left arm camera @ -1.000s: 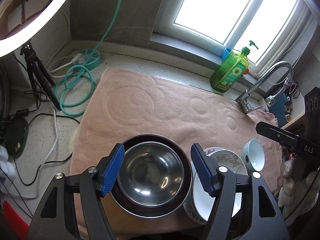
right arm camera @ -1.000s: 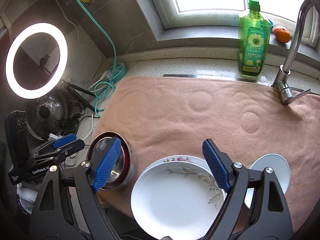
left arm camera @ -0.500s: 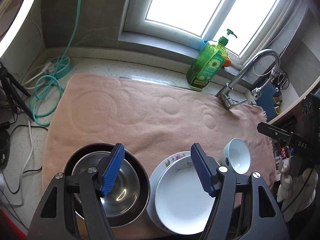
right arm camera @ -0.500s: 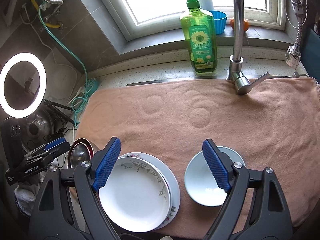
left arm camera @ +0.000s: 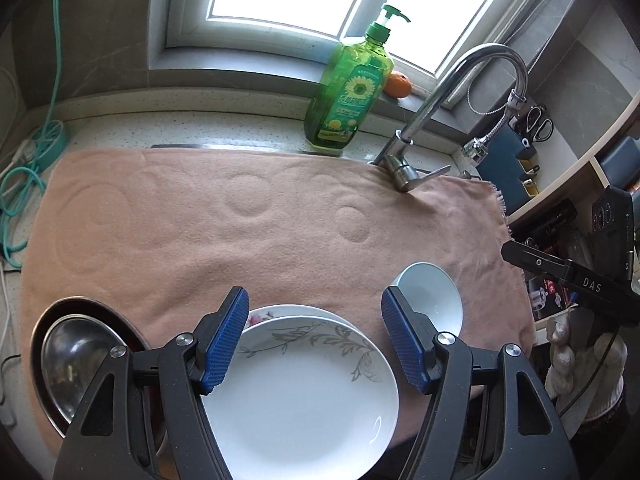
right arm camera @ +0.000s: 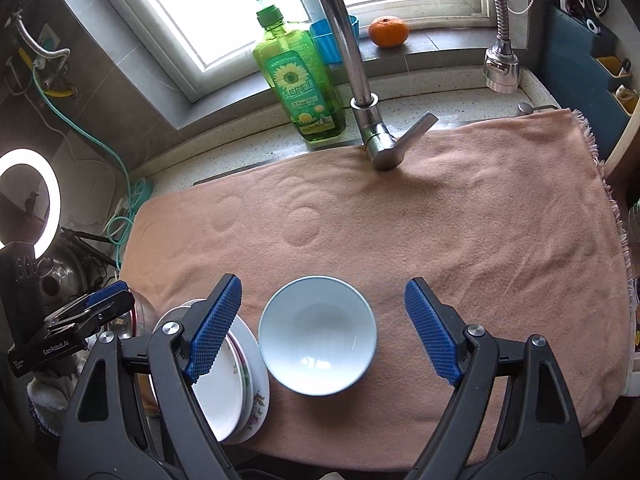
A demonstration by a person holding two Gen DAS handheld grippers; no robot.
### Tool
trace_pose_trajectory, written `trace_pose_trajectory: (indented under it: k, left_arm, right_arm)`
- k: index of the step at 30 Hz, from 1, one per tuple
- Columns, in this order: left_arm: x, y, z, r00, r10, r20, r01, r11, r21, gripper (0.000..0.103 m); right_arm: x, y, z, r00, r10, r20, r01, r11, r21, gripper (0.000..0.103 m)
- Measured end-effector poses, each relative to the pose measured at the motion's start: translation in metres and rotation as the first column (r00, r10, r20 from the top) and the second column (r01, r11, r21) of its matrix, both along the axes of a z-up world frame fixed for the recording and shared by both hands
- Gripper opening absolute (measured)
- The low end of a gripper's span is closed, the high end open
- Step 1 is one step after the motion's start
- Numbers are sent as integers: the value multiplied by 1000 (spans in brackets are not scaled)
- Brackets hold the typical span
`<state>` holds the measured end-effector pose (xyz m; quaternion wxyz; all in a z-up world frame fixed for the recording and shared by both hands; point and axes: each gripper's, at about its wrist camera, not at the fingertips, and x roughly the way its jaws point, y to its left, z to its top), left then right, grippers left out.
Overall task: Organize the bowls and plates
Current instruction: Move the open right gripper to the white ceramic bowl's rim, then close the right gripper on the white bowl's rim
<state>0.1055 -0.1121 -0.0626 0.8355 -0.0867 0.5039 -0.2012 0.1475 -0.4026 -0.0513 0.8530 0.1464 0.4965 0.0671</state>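
Sweeping rightward along towel's [left arm camera: 280, 220] near edge: left gripper [left arm camera: 316, 340], earlier over steel bowl [left arm camera: 76, 364], now over plate stack [left arm camera: 304, 392]; right gripper [right arm camera: 320, 320] now over pale bowl [right arm camera: 318, 328]. Both released, nothing grasped. Likely lining up pickups; sorting not begun.

Pink towel [right arm camera: 440, 232]; pale-blue bowl [right arm camera: 317, 330]; white plate [left arm camera: 298, 394], grey leaf motif; green bottle [left arm camera: 348, 92], perhaps sunflower label.

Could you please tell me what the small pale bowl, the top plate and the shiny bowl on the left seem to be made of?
Small pale bowl: probably glazed ceramic, given its smooth pale-blue gloss and bright highlights.
Top plate: likely glazed ceramic or porcelain; glossy white with a printed grey leaf sprig.
Shiny bowl: apparently polished steel, with mirror-like grey reflections.
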Motion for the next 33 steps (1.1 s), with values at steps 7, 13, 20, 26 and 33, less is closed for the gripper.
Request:
trace_pose_trajectory:
  k: [7, 13, 20, 26, 33]
  left_arm:
    - [1, -37, -14, 998, -47, -33, 47, 999, 0, 69]
    - [0, -62, -30, 995, -71, -70, 71, 997, 1, 69]
    - [-2, -81, -46, 991, -94, -99, 95, 995, 7, 69]
    - [-5, -92, -57, 987, -119, -111, 121, 993, 15, 55]
    - [1, -98, -70, 981, -124, -151, 124, 992, -6, 27]
  right_arm:
    - [-5, -27, -19, 999, -25, -29, 25, 1000, 5, 86]
    - [-10, -33, -33, 999, -15, -42, 15, 1000, -2, 86]
    - [-13, -24, -48, 998, 34, -56, -34, 999, 7, 85]
    - [-14, -19, -67, 993, 52, -104, -46, 998, 52, 62]
    - [-12, -19, -82, 989, 54, -139, -42, 995, 86, 45]
